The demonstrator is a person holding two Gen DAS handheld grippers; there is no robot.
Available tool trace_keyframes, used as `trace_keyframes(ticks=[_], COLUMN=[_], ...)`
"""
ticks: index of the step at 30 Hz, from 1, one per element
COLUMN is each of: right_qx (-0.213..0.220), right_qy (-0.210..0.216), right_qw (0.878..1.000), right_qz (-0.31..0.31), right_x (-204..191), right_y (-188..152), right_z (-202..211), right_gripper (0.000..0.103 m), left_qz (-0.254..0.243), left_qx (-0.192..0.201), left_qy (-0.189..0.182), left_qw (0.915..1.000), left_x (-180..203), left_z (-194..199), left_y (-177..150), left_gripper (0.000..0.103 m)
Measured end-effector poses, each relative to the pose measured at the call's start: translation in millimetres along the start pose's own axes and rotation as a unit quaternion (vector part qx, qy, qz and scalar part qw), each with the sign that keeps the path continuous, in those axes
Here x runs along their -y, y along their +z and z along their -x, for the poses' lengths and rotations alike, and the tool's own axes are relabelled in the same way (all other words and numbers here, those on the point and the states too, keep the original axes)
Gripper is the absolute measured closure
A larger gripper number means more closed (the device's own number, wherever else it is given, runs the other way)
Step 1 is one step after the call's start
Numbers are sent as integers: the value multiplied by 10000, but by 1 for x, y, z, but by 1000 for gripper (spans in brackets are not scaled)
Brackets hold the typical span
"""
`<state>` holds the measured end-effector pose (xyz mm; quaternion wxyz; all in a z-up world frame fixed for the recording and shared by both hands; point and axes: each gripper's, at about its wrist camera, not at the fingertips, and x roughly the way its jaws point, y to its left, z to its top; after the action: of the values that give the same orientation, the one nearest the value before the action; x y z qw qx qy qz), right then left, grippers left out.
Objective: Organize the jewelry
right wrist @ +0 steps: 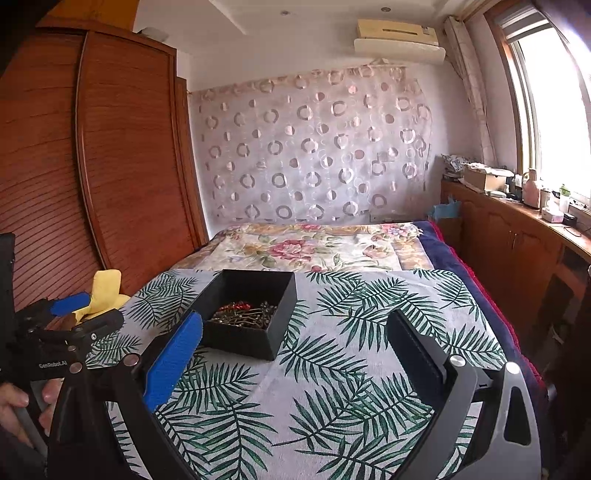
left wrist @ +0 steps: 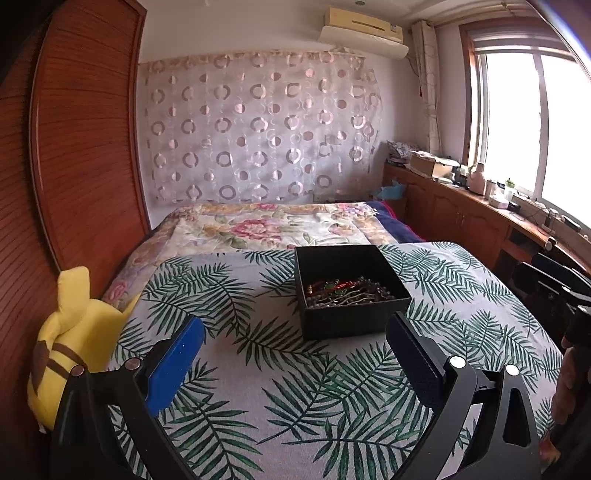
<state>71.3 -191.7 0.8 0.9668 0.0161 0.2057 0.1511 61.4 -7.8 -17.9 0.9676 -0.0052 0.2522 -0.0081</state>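
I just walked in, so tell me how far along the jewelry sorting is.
Barely begun, it seems. Done: nothing visible. The jewelry lies tangled in the black box on the leaf-print cloth. In hand: nothing; the left gripper and right gripper are open. Left: apparently everything.

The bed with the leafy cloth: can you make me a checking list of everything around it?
Surface: grey cloth with green palm-leaf print, spread over a floral quilt.
Job's things: open black square box on the cloth, holding tangled beaded jewelry, red and dark beads.
Clutter: yellow plush toy at the bed's left edge.
Grippers: left gripper open, holding nothing; right gripper open, holding nothing.
Cables: thin wires on the wooden counter under the window.
Surroundings: brown wooden wardrobe, circle-patterned sheer curtain, wall air conditioner.
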Motion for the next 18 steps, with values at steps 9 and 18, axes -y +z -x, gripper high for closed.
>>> trace_keyframes(ticks=[9,18], right_qx=[-30,-56], right_qy=[-1,7], right_qw=[10000,10000], right_qz=[-3,-1], right_x=[-1,-3], right_y=[-3,-8], right_z=[-2,-6], right_gripper=[2,2], left_qz=[9,11], left_qx=[16,24], left_qy=[21,12], left_qw=[10000,10000], left_x=[-1,-1], left_z=[2,3], left_y=[0,2], left_gripper=[8,8])
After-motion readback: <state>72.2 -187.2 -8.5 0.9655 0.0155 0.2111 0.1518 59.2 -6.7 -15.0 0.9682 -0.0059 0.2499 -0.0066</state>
